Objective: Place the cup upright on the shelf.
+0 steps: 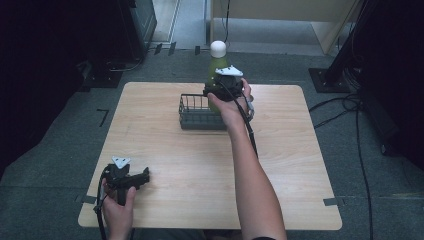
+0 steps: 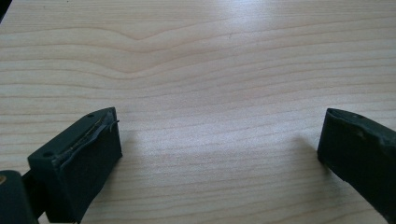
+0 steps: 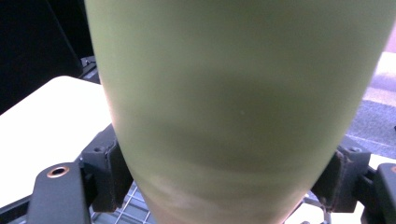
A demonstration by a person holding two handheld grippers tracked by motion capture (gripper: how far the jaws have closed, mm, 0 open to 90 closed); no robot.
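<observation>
In the high view, the right gripper [image 1: 220, 90] reaches over the far half of the pale wooden table [image 1: 165, 145], held in the person's right hand [image 1: 234, 105]. It is clamped around the lower body of a tall olive-green bottle with a round white cap [image 1: 218, 62]. The bottle stands upright and rises above the gripper, its cap well clear of the hand. Its base sits at the right end of a dark grey wire basket [image 1: 196, 114] that rests on the table's far middle; whether the base touches the basket floor cannot be told. The left gripper [image 1: 136, 179] lies low over the near left corner of the table, well apart from the basket, gripped by the left hand [image 1: 119, 210].

In the left gripper view, the two black jaws stand spread wide, one at each lower corner, with bare wood grain [image 2: 210, 93] between them and nothing held.

In the right gripper view, the olive-green bottle's smooth body [image 3: 233, 107] sits directly between the two black jaws, narrowing downward. The pads [image 3: 114, 172] press against its sides left and right, so the tool is pinching the bottle. The grey wire mesh of the basket [image 3: 135, 207] shows just below the left jaw, with the white-looking tabletop [image 3: 46, 126] beyond.
</observation>
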